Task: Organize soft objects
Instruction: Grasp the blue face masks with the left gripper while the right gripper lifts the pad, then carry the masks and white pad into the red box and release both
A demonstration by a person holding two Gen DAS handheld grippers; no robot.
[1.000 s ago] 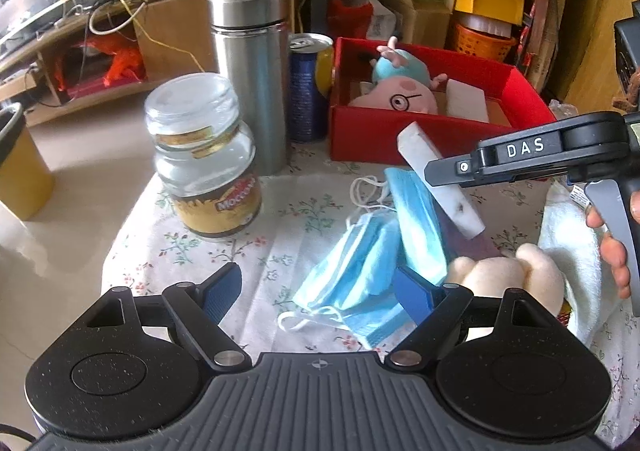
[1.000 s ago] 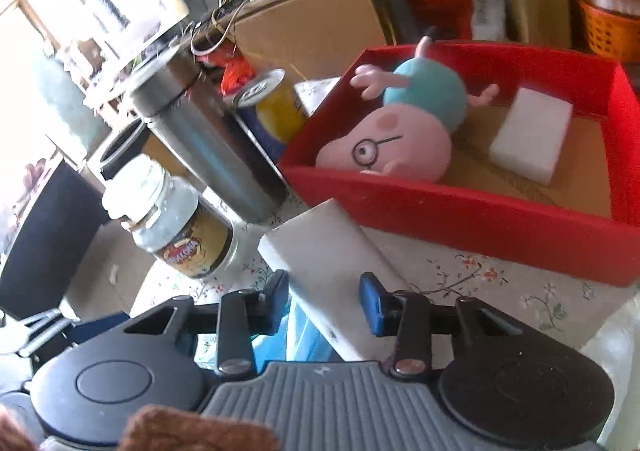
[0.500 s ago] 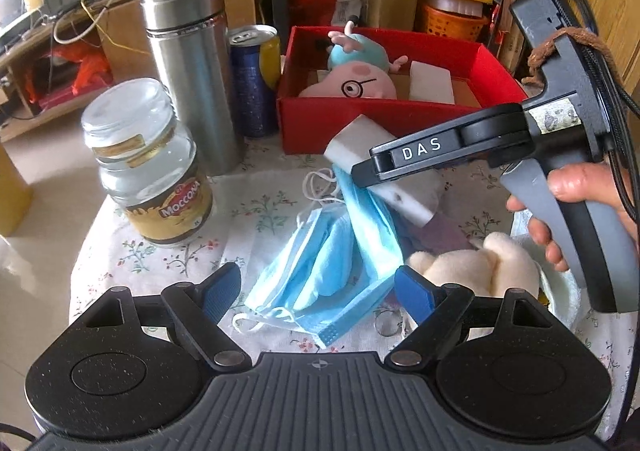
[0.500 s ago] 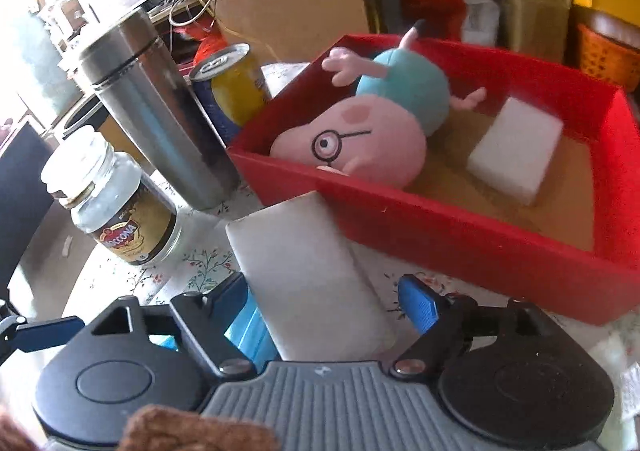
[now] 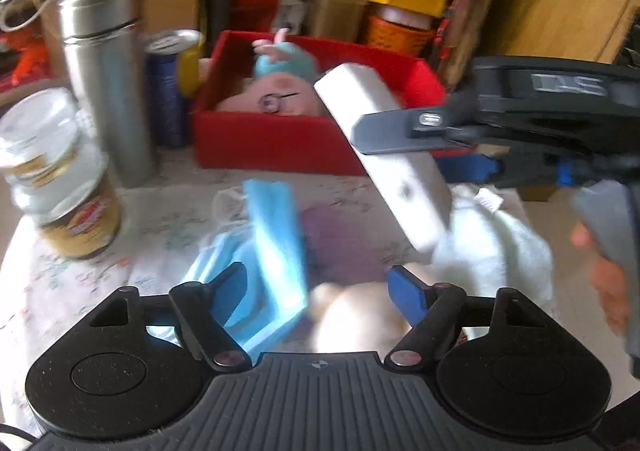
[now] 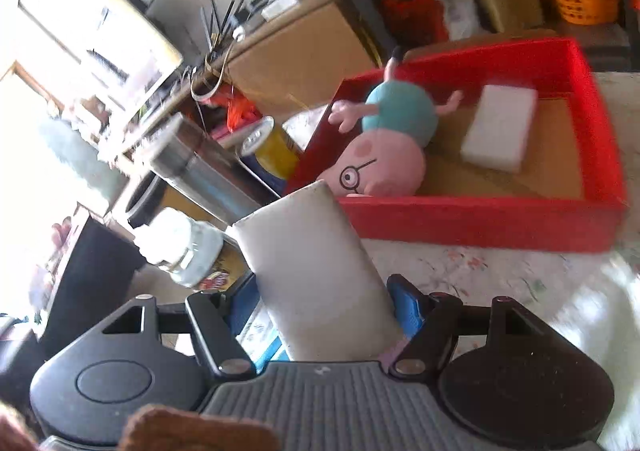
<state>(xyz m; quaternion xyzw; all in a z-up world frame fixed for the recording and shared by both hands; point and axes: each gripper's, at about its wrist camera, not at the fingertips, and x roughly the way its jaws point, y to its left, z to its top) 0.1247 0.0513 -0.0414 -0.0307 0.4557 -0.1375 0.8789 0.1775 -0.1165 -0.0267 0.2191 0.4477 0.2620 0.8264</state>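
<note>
Okay, your right tongs [image 6: 320,303] are closing on the white sponge [image 6: 312,271]; keep squeezing while carrying it ahead into the red box [image 6: 480,223]. Left tongs [image 5: 320,287] are narrowing with nothing gripped.

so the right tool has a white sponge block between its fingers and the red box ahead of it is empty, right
Not quite: the red box is not empty. The right wrist view shows a pink pig plush toy and a second white sponge lying in it. The rest holds: the right tool, closing, has a white sponge block between its fingers.
</note>
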